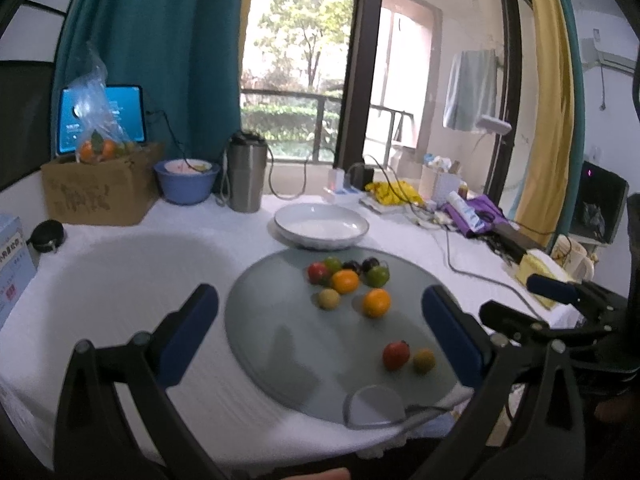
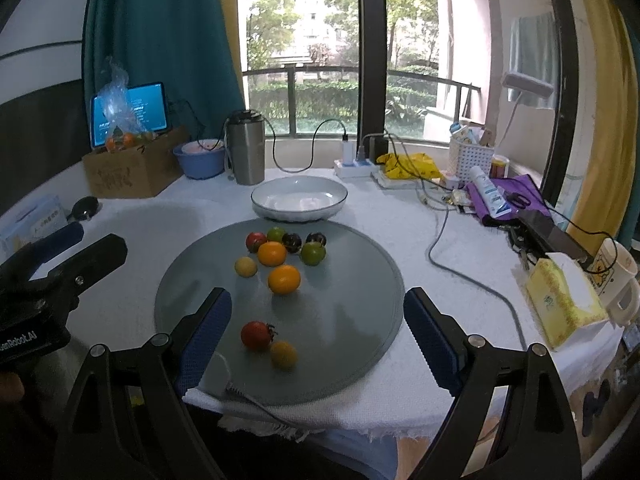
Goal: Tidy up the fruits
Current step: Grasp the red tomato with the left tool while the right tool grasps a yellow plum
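Several small fruits lie on a round grey glass disc [image 1: 288, 344] [image 2: 344, 320]. Two oranges [image 2: 284, 279] [image 1: 376, 302], red, green, yellow and dark fruits cluster at its far side. A red tomato [image 2: 256, 335] [image 1: 396, 355] and a small yellow fruit [image 2: 283, 354] [image 1: 424, 361] lie near the front. An empty white bowl [image 1: 322, 226] [image 2: 299, 199] stands behind the disc. My left gripper [image 1: 320, 334] is open and empty above the disc's near left part. My right gripper [image 2: 318, 334] is open and empty above the disc's front.
A cardboard box [image 1: 96, 188] with a bag of oranges, a blue bowl [image 1: 187, 181], a steel tumbler [image 1: 246, 176] and a tablet stand at the back. Cables, a power strip, purple items, a tissue pack [image 2: 560, 304] and a mug [image 2: 616, 272] crowd the right.
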The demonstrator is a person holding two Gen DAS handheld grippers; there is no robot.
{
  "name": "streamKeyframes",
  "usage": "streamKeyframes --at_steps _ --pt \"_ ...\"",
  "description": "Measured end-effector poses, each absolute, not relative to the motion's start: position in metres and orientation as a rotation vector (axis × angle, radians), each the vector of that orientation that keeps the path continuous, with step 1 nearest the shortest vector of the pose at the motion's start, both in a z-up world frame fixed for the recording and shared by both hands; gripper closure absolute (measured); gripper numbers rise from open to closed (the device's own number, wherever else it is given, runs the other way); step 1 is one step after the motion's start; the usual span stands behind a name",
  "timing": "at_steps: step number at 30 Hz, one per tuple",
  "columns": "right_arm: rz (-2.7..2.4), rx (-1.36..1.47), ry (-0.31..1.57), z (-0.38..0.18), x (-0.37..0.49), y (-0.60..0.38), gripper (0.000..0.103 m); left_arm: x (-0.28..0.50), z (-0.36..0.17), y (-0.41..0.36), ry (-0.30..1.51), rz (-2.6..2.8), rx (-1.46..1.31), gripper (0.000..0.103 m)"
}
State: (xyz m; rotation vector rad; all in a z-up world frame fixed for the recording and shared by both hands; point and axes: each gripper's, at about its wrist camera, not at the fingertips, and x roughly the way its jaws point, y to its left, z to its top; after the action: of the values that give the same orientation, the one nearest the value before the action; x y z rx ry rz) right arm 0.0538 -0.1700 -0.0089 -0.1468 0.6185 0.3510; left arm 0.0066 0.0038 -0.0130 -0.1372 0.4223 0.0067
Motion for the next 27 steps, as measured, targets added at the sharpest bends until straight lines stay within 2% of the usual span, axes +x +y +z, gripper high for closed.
streamKeyframes --at_steps 6,8,16,20,22,24,25,27 --pt "0.375 -0.15 0.701 -0.033 0.065 -0.169 0.024 0.026 -0.035 -0.004 0.544 -0.01 -0.124 0.0" --pt "0.392 -0.151 0.741 -0.044 0.07 -0.168 0.031 0.034 -0.044 -0.006 0.587 -0.013 -0.126 0.0" --pt "0.481 -0.132 0.864 -0.08 0.083 -0.161 0.038 0.051 -0.07 -0.016 0.696 -0.05 -0.124 0.001" --pt "0.513 -0.139 0.9 -0.091 0.088 -0.157 0.056 0.059 -0.075 -0.021 0.73 -0.067 -0.109 0.001" --pt "0.524 -0.135 0.913 -0.095 0.089 -0.157 0.059 0.061 -0.076 -0.026 0.741 -0.075 -0.094 0.001" --pt "0.53 -0.135 0.902 -0.096 0.09 -0.157 0.068 0.064 -0.077 -0.031 0.753 -0.082 -0.083 0.002" --pt "0.532 -0.132 0.901 -0.096 0.091 -0.159 0.075 0.066 -0.078 -0.034 0.76 -0.089 -0.081 0.003" --pt "0.533 -0.125 0.902 -0.095 0.093 -0.164 0.077 0.071 -0.079 -0.038 0.771 -0.103 -0.078 0.01"
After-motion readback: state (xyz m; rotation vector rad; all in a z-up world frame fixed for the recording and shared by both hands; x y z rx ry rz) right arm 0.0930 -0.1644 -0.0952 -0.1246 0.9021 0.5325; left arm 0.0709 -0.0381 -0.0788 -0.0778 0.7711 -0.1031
